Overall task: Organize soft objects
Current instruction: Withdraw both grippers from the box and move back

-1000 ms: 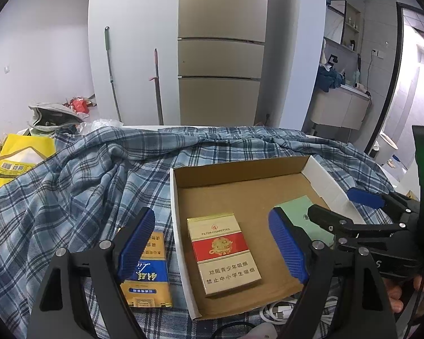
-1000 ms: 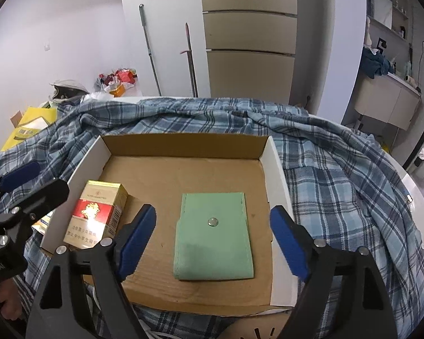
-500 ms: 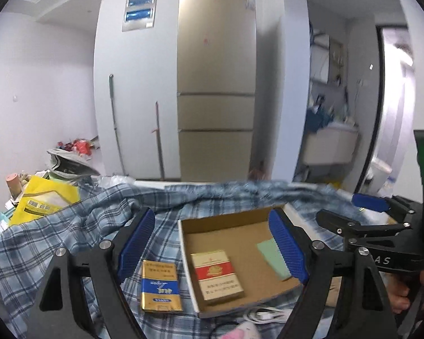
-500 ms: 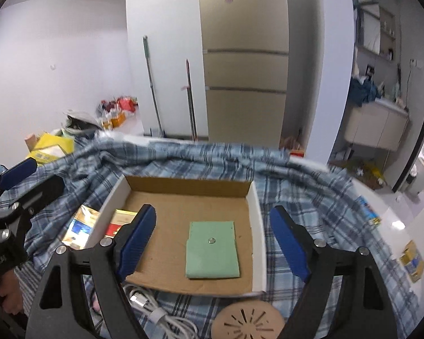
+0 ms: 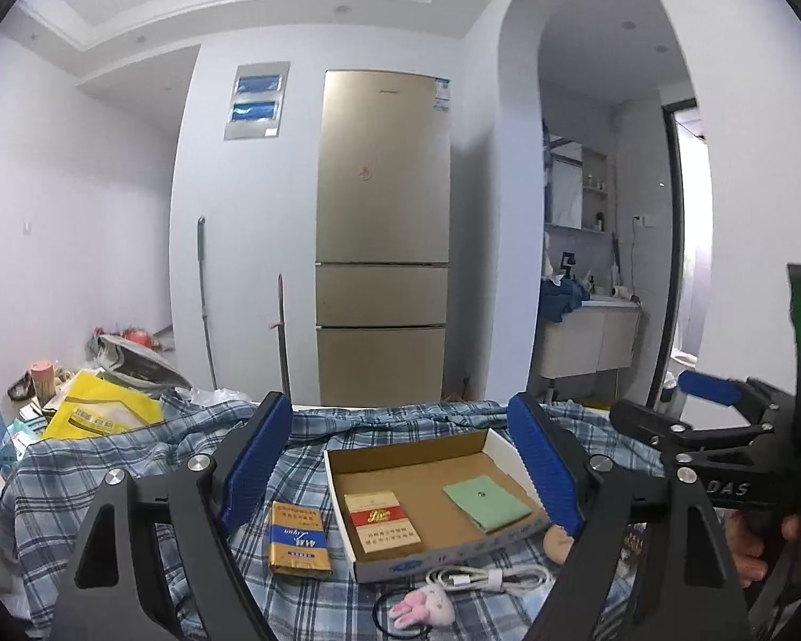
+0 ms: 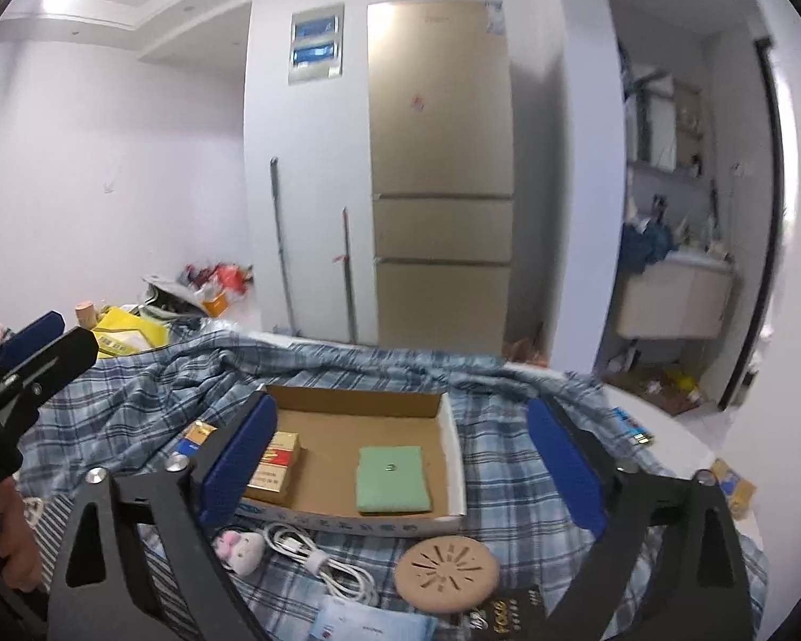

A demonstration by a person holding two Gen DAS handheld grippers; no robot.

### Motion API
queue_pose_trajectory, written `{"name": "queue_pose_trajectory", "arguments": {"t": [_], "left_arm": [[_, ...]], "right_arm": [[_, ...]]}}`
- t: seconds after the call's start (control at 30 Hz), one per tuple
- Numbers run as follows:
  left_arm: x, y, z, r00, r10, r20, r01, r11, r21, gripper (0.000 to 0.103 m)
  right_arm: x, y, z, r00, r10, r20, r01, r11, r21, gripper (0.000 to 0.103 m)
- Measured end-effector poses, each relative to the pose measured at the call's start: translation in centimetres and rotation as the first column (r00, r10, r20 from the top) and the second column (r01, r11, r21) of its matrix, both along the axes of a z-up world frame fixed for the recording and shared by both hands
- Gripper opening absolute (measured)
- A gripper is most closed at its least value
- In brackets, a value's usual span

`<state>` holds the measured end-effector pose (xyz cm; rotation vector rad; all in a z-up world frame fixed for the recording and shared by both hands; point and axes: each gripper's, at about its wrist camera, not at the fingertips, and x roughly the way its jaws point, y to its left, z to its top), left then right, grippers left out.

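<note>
A shallow cardboard box [image 5: 406,451] [image 6: 355,400] lies on a blue plaid cloth [image 5: 107,473] [image 6: 149,395]. In it lie a red and gold cigarette pack [image 5: 382,522] [image 6: 275,467] and a flat green pouch [image 5: 486,494] [image 6: 392,478]. A blue and gold pack [image 5: 299,539] lies left of the box. A pink plush charm [image 5: 424,606] [image 6: 240,550] and a white cable [image 5: 486,579] [image 6: 315,555] lie in front. My left gripper [image 5: 403,462] and right gripper [image 6: 400,473] are open, empty, raised well back from the box.
A round tan perforated disc [image 6: 446,574] lies in front of the box. A gold fridge [image 5: 382,235] [image 6: 438,176], a mop [image 5: 204,299] and floor clutter with a yellow bag [image 5: 101,411] stand behind. The table's white edge [image 6: 667,427] shows at right.
Both grippers have pulled up and back from the box, so more of the room and the table front shows. Both stay open and empty. The objects have not moved.
</note>
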<state>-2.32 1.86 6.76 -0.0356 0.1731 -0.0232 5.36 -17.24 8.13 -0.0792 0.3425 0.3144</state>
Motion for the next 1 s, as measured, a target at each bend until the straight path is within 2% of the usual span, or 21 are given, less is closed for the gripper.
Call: {"name": "queue_pose_trajectory", "arguments": {"t": [0.07,0.13,0.23,0.33,0.43,0.53,0.73,0.8,0.83,0.9,1.0], "left_arm": [[-0.6,-0.5,-1.0,0.999,-0.042,-0.009,0.042,0.999,0.004,0.090],[-1.2,-0.8,-2.2,0.998,-0.057,-0.007,0.057,0.998,-0.005,0.090],[-1.5,-1.2,-3.5,0.999,-0.043,0.000,0.043,0.999,0.008,0.090],[-1.6,-1.5,-4.7,0.999,-0.024,0.024,0.022,0.999,0.043,0.091],[-2.0,-1.4,-5.6,0.999,-0.024,0.046,0.022,0.999,0.043,0.103],[-1.9,-1.1,-5.8,0.999,-0.008,0.041,0.007,0.999,0.041,0.103],[-1.0,-0.9,-6.1,1.000,-0.009,-0.027,0.010,0.999,0.036,0.103],[-0.6,-1.1,-6.1,0.998,0.009,-0.070,-0.005,0.998,0.056,0.103],[-0.4,-1.2,-5.9,0.993,0.014,-0.119,-0.006,0.998,0.066,0.103],[-1.4,-0.3,-5.4,0.995,-0.028,-0.099,0.029,1.000,0.006,0.103],[-2.3,-0.4,-5.6,0.999,0.006,-0.054,-0.004,0.999,0.036,0.103]], "right_arm": [[-1.4,-0.3,-0.6,0.999,-0.003,0.033,0.003,1.000,0.006,0.100],[-2.3,-0.5,-1.3,0.998,-0.003,0.056,0.003,1.000,0.007,0.103],[-2.9,-0.7,-2.4,0.996,-0.014,0.085,0.013,1.000,0.013,0.103],[-2.6,-1.0,-3.9,0.998,0.016,0.062,-0.019,0.999,0.033,0.103],[-2.3,-1.0,-5.4,0.998,0.007,0.059,-0.009,1.000,0.025,0.103],[-2.4,-0.9,-6.7,0.998,0.005,0.066,-0.006,1.000,0.022,0.103],[-2.2,-1.2,-7.0,0.999,-0.004,0.036,0.004,1.000,0.019,0.103],[-2.1,-1.3,-7.1,1.000,-0.010,0.024,0.009,1.000,0.024,0.103],[-2.1,-1.4,-7.1,1.000,-0.011,0.019,0.010,1.000,0.025,0.103],[-2.0,-1.4,-7.2,1.000,-0.011,0.013,0.010,1.000,0.023,0.103],[-1.9,-1.3,-7.1,1.000,-0.021,-0.002,0.021,1.000,0.013,0.103]]}}
